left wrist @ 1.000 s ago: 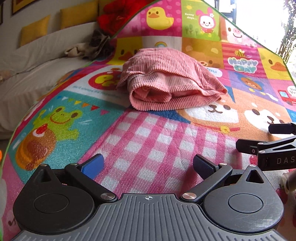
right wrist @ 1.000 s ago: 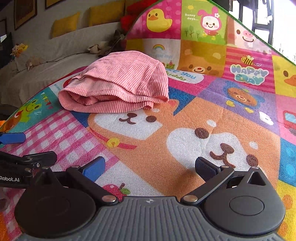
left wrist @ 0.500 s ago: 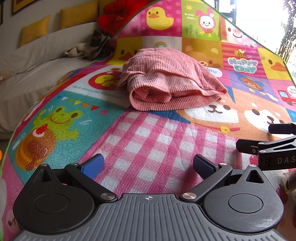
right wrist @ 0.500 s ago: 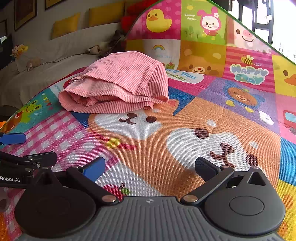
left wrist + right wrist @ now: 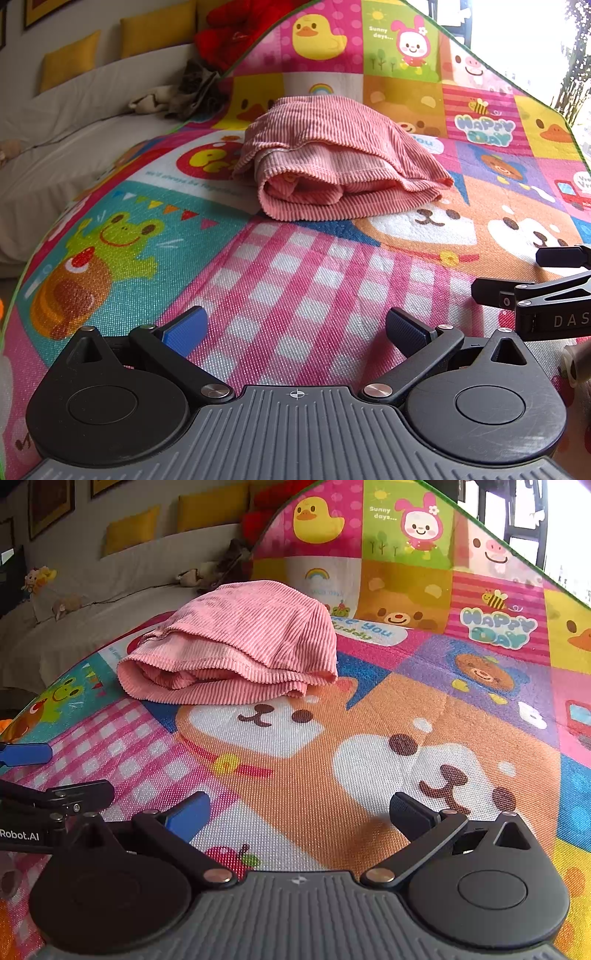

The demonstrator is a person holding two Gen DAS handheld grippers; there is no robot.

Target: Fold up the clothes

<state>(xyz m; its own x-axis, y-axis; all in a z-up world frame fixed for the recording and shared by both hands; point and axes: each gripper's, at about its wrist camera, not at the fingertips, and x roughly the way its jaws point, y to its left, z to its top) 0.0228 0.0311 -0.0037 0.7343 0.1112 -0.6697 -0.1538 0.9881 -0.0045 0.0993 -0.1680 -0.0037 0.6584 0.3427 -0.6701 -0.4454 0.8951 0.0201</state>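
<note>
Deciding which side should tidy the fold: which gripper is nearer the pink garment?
Neither clearly. The left gripper and right gripper sit side by side, both open, short of the pink garment; it lies straight ahead of the left, ahead-left of the right.

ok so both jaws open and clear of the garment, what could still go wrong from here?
1. The pink corduroy garment is a loose, puffy fold with its top layer overhanging; it may spring open.
2. Regrasping one edge could pinch only the top layer and undo the fold.
3. The left gripper and right gripper sit close together low over the play mat; they could collide.
</note>
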